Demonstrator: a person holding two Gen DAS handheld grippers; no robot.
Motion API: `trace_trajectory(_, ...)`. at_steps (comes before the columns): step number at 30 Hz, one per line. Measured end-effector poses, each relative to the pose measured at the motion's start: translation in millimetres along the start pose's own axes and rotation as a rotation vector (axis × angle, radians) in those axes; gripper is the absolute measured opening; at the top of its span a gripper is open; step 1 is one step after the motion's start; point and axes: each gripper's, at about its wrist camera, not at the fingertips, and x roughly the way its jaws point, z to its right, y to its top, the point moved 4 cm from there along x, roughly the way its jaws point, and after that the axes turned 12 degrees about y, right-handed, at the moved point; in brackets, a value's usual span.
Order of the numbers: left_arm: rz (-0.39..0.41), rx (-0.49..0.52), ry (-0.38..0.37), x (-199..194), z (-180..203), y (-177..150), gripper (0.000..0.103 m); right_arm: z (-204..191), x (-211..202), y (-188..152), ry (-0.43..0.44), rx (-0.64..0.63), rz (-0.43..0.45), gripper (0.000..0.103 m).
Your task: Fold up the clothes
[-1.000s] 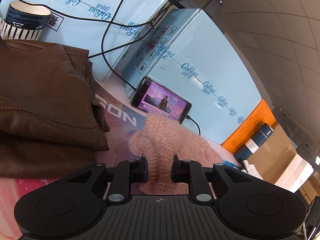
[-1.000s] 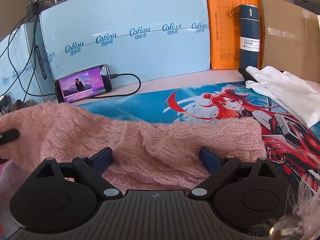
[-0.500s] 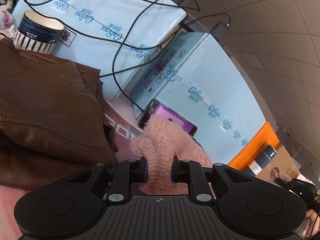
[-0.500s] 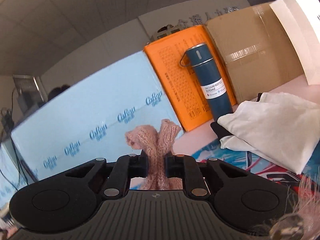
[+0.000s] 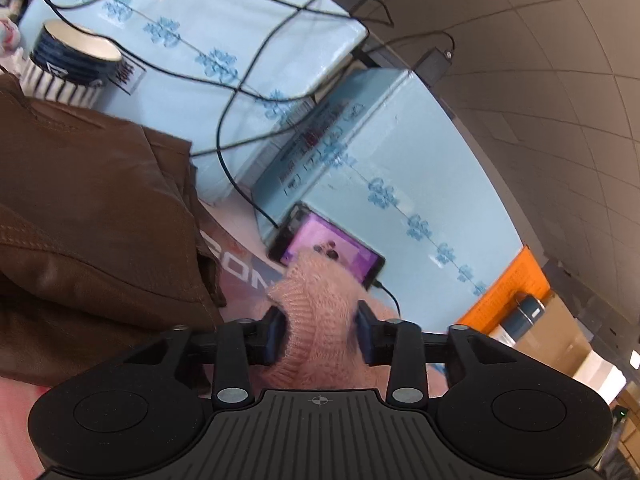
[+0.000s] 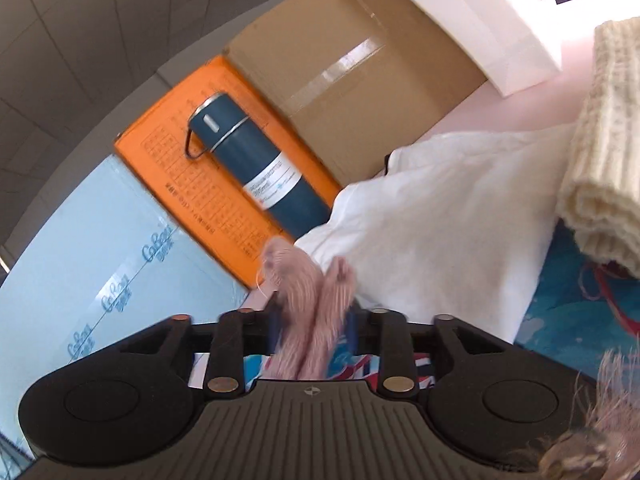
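The pink knit sweater [image 5: 320,312] is pinched in both tools, its bunched fabric standing up from between the fingers and pointing forward along them; in the right wrist view the sweater [image 6: 310,304] rises as two narrow ribbed folds side by side, long axis running away from the camera. The left hand-held gripper [image 5: 320,334] is pressed in on a thick wad of knit, tilted so the scene leans, and the right hand-held gripper [image 6: 312,326] clamps its folds likewise, rolled strongly to one side. Left of the left hand-held gripper lies a folded brown leather jacket [image 5: 92,216], with a striped blue bowl [image 5: 68,64] beyond it. Ahead, a phone [image 5: 326,250] with a lit screen leans against pale blue boxes [image 5: 400,168] crossed by black cables [image 5: 240,92]; the sweater covers part of its screen. Ahead of the right hand-held gripper stand a dark blue vacuum bottle [image 6: 256,172] against an orange box [image 6: 208,184], and to its right a white garment [image 6: 440,232] under what seems a rolled cream knit [image 6: 600,184], all on the printed surface [image 6: 576,320].
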Motion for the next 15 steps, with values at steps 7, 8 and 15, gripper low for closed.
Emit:
trace_trajectory(7,0.189,0.132,0.146,-16.0,27.6,22.1,0.086,-8.6,-25.5,8.3,-0.045,-0.121,0.132,0.072)
trace_trajectory(8,0.187,0.182,0.129,-14.3,37.3,25.2,0.09,-7.0,-26.7,8.7,0.002,-0.088,0.117,0.072)
trace_trajectory(15,0.072,0.672,-0.141,36.3,122.0,8.2,0.099,-28.2,-10.3,-11.8,0.345,0.064,-0.203,0.096)
